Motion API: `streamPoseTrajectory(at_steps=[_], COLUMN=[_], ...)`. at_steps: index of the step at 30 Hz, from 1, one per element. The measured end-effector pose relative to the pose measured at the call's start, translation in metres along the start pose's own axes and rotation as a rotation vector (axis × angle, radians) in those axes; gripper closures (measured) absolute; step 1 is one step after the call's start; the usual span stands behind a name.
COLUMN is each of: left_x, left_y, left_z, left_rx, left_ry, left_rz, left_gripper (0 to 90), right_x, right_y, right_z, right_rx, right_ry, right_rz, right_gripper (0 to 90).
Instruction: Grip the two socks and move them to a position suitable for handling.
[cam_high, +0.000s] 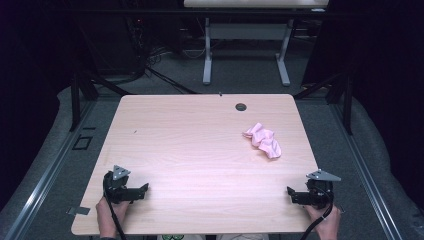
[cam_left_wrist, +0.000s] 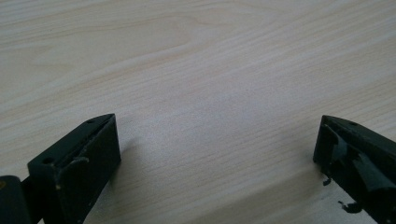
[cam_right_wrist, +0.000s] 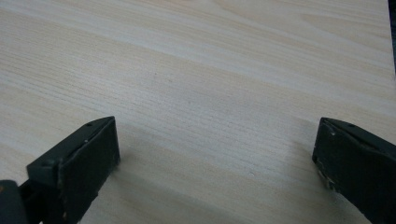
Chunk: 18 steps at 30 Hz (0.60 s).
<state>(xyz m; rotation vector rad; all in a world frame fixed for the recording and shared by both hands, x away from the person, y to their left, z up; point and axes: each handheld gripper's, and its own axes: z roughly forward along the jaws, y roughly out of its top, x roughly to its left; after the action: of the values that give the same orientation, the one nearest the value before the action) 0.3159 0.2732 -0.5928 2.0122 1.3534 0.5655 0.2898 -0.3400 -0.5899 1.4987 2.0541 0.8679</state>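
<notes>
Black left gripper, black right gripper, grey three-cornered top plates, black trailing cables, screw-holed jaws

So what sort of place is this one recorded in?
Probably a lab or recording room: a bare wooden table inside a black frame, cables on grey carpet, another desk behind.

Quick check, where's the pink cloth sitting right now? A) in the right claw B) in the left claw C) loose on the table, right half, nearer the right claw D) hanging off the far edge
C: the crumpled pink cloth lies free on the table, ahead of the right claw; the left claw is also empty, with its jaws wide apart over bare wood.
</notes>
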Motion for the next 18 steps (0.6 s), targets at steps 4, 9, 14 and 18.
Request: streamPoseTrajectory(at_steps=[4,9,14,18], left_x=[0.0,0.0,0.0,0.0], left_y=[0.0,0.0,0.0,0.0], left_z=[0.0,0.0,0.0,0.0], left_rx=[0.0,-0.001,-0.001,-0.002], left_ry=[0.001,0.002,0.005,0.005], left_rz=[-0.001,-0.001,-0.003,-0.003], left_gripper=[0.5,0.5,0.6,0.7], right_x=[-0.001,-0.002,-0.002,-0.005], right_y=[0.001,0.004,0.009,0.017], right_z=[0.0,0.001,0.002,0.002], right_rx=[0.013,0.029,0.065,0.114], right_ry=[0.004,-0.002,-0.008,0.032], right_rz=[0.003,0.01,0.01,0.015], right_gripper=[0.0,0.0,0.0,0.0])
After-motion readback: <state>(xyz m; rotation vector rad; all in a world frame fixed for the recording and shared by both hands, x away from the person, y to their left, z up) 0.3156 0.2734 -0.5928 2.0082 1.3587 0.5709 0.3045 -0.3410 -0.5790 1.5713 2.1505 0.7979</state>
